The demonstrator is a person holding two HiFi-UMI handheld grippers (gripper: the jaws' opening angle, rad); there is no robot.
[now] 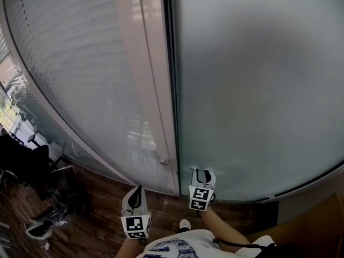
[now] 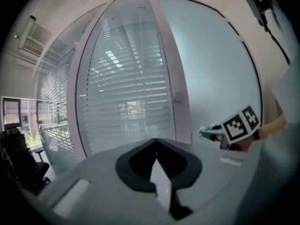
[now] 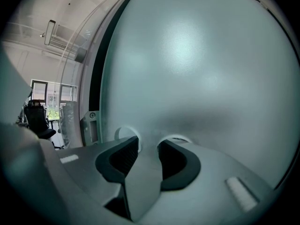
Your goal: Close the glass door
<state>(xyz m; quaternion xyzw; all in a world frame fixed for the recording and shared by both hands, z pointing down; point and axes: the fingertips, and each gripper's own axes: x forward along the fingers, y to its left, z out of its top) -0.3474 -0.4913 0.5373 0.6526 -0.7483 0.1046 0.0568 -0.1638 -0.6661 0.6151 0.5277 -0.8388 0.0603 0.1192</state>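
The door (image 1: 258, 90) is a tall frosted glass panel filling the right of the scene. Its left edge lies beside the post (image 1: 148, 63), with a dark seam between them; I cannot tell whether it is fully home.

Handling, as I judge it:
- The panel is heavy, stiff, smooth and slippery, and likely to chip at its edges.
- No handle shows.
- Do not pinch the panel. Press flat on its face, low down and clear of the edge by the post.

My right tool (image 3: 149, 146) has its jaws partly apart with nothing between them, and its tips are at or just off the glass, low on the panel. My left tool (image 2: 157, 142) is nearer and to the left. Its jaws are together and empty, and it faces the post and the blinds (image 2: 126, 88).
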